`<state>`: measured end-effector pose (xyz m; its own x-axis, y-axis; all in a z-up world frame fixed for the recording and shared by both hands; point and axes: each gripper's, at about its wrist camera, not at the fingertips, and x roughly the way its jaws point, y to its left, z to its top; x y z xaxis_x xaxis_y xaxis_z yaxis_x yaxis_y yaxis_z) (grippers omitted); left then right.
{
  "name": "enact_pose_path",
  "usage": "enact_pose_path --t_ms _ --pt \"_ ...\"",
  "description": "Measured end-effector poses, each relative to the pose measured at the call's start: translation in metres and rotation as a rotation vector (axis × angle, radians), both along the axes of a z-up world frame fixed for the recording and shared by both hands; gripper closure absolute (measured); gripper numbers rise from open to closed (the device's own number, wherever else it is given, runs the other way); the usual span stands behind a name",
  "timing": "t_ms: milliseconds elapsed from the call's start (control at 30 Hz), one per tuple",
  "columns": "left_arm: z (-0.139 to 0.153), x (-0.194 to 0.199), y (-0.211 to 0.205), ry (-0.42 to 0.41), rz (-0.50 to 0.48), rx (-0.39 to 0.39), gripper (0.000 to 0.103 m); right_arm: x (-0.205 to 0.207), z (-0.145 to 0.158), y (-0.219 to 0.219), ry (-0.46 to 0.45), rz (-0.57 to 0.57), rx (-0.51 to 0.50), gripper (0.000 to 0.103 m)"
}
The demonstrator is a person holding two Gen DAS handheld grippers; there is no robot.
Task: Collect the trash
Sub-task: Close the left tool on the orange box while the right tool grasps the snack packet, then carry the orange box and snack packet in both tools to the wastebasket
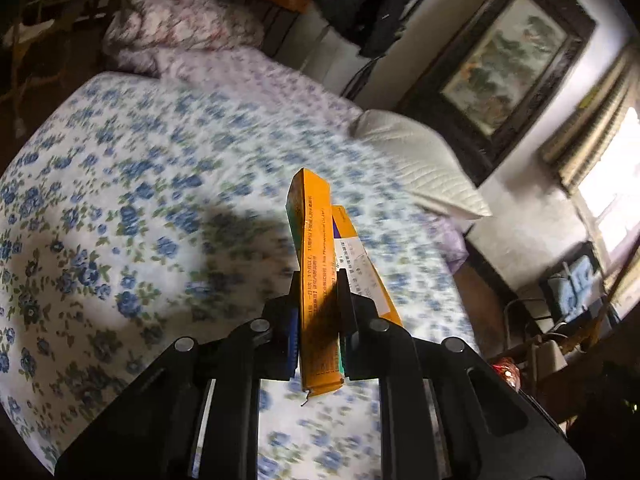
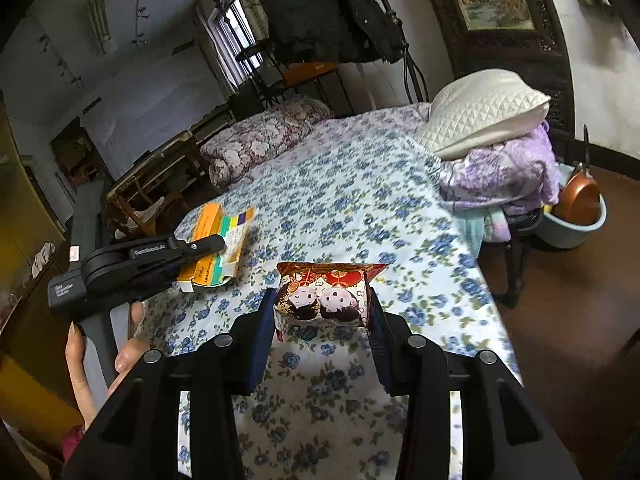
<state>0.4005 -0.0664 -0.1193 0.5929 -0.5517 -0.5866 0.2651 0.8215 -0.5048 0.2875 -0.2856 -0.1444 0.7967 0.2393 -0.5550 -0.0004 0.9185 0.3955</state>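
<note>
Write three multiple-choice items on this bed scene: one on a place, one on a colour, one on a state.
1. Where does the white quilted pillow lie?
A. on folded purple bedding at the bed's edge
B. on the floor
C. on a chair

2. What is the main colour of the flat cardboard medicine box?
A. black
B. orange
C. pink

3. How is the right gripper?
A. empty, fingers wide apart
B. out of sight
C. closed on the red-topped snack packet

Key: 1 A, the pillow rests on the purple bedding. 2 B, its long faces are orange. 3 C, both fingers press the packet's sides.
</note>
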Motion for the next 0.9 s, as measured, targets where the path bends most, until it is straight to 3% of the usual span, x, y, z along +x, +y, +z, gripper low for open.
enact_pose_path --t_ms 200,400,533,700,900 --pt "0.019 -0.037 -0.028 -0.108 -0.129 -0.072 0.086 -0.030 0.016 -0.015 -0.009 -0.021 -0.038 0.060" --pt "0.024 -0.076 -0.083 -0.176 -0.304 -0.014 0.086 -0.071 0.031 -0.048 0.023 -0.079 -0.099 0.060" --pt "0.022 -0.105 -0.108 -0.197 -0.403 0.007 0.086 -0.112 0.030 -0.081 0.093 -0.156 -0.146 0.060" --pt "0.019 -0.135 -0.131 -0.213 -0.498 0.024 0.086 -0.166 0.007 -0.112 0.231 -0.243 -0.180 0.060" --pt "0.013 -0.162 -0.163 -0.190 -0.617 0.014 0.086 -0.190 -0.038 -0.132 0.355 -0.275 -0.118 0.060"
